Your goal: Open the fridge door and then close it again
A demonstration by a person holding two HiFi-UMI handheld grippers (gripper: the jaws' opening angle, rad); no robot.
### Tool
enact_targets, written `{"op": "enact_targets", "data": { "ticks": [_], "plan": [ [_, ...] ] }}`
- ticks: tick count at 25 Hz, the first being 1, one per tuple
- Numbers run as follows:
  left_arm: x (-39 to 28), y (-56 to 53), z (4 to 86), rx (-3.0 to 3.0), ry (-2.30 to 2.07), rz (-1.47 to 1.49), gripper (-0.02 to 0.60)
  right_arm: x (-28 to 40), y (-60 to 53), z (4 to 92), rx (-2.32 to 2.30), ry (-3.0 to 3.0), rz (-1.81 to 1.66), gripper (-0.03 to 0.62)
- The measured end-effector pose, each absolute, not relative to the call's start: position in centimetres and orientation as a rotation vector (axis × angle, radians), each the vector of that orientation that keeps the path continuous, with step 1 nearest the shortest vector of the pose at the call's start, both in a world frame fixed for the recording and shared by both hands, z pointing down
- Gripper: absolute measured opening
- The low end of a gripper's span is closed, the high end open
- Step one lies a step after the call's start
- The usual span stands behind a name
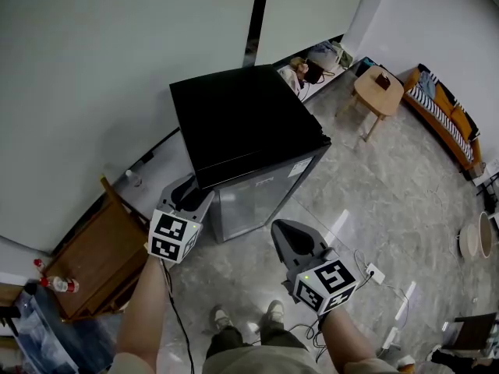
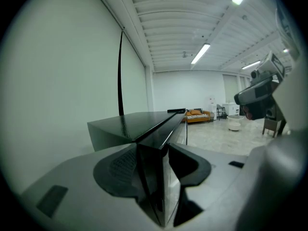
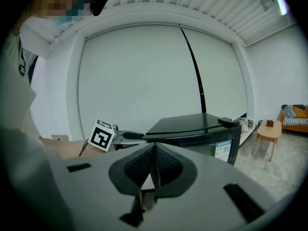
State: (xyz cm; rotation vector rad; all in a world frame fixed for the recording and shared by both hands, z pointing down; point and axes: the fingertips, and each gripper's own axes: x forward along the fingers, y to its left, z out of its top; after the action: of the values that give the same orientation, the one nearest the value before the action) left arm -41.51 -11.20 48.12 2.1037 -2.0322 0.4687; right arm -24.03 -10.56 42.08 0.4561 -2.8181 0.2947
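Fridge door (image 2: 162, 174) upright edge sits btwn L gripper's (image 1: 189, 193) wide-open jaws, unpinched; R gripper (image 1: 284, 232), clenched empty, hangs farther off.

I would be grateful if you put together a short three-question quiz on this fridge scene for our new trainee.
1. Which gripper has its jaws together: the left gripper or the right gripper?
2. What stands between the left gripper's jaws? A: nothing at all. B: the near corner of the fridge door. C: the right gripper.
3. True or false: the fridge door is swung wide open.

Key
1. The right gripper. Its jaws meet with nothing between them.
2. B. The jaws are apart and straddle the corner of the door.
3. False. The door lies shut against the fridge body.
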Motion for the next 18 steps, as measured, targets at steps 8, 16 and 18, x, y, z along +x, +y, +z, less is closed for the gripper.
{"op": "enact_targets", "data": {
  "ticks": [8,16,18],
  "plan": [
    [-41.4,-11.7,48.5,2.147,-1.977,0.374,0.199,-22.9,-10.5,43.8,0.481,-2.777,0.326,-0.003],
    [-41.4,-11.6,48.4,2.172,-1.962,0.374,0.19,-22.9,-9.1,45.2,0.449,-2.756,0.361,-0.003],
    [-41.4,-11.6,48.4,2.172,-1.966,0.37,0.19,-22.8,-8.7,45.5,0.439,-2.752,0.373,-0.003]
  ]
}}
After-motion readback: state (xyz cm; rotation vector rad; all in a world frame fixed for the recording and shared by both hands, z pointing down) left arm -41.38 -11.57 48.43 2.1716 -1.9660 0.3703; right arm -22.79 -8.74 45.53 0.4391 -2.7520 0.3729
